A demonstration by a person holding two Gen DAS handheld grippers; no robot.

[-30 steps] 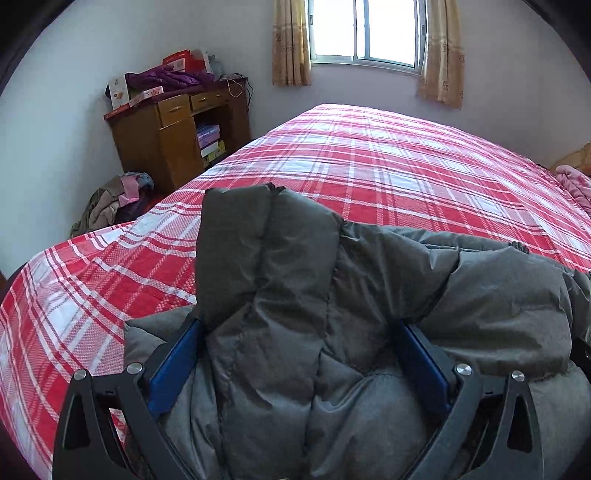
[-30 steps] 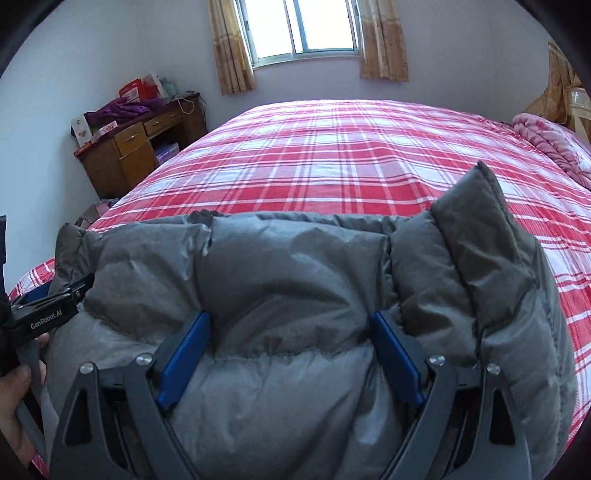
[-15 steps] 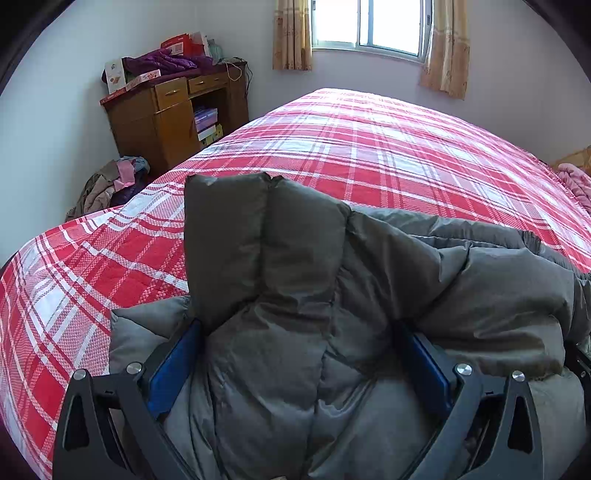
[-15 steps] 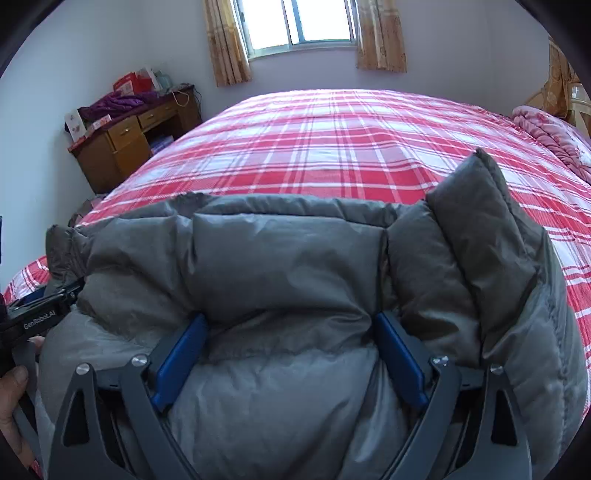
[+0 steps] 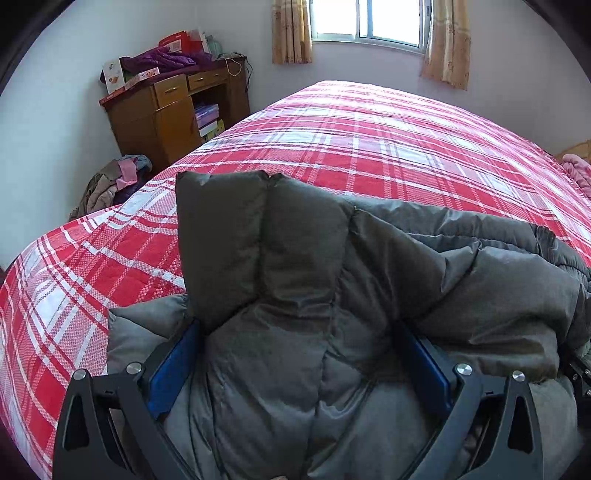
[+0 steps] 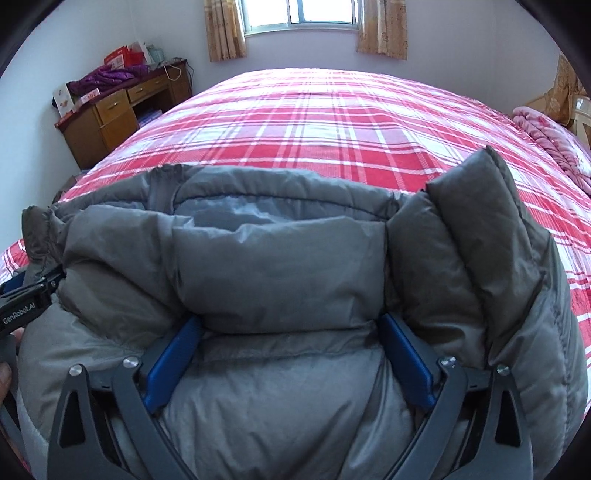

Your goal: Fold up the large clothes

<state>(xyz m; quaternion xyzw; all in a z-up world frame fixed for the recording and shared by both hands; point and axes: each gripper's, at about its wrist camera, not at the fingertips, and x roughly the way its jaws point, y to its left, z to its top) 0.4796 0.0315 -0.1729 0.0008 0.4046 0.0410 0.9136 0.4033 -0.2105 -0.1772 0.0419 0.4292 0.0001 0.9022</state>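
Observation:
A bulky grey puffer jacket (image 5: 332, 295) lies bunched on the near end of the red plaid bed (image 5: 369, 147). My left gripper (image 5: 299, 354) holds a thick fold of it between its blue pads (image 5: 173, 369), and a stiff quilted flap stands up just beyond. In the right wrist view the jacket (image 6: 280, 273) fills the wide gap of my right gripper (image 6: 290, 350). Its jaws are opening, with a padded fold between the pads (image 6: 406, 358). The left gripper's body (image 6: 22, 306) shows at that view's left edge, held by a hand (image 6: 5, 376).
A wooden desk (image 5: 173, 110) piled with boxes and purple clothing stands against the far left wall, with a heap of clothes (image 5: 110, 184) on the floor beside it. A pink blanket (image 6: 550, 144) lies at the bed's right side. A curtained window (image 6: 299, 14) is behind.
The right gripper's pads have spread slightly and the jacket bundle has sunk and flattened toward the bed. The left view tipped down a little, its grip unchanged.

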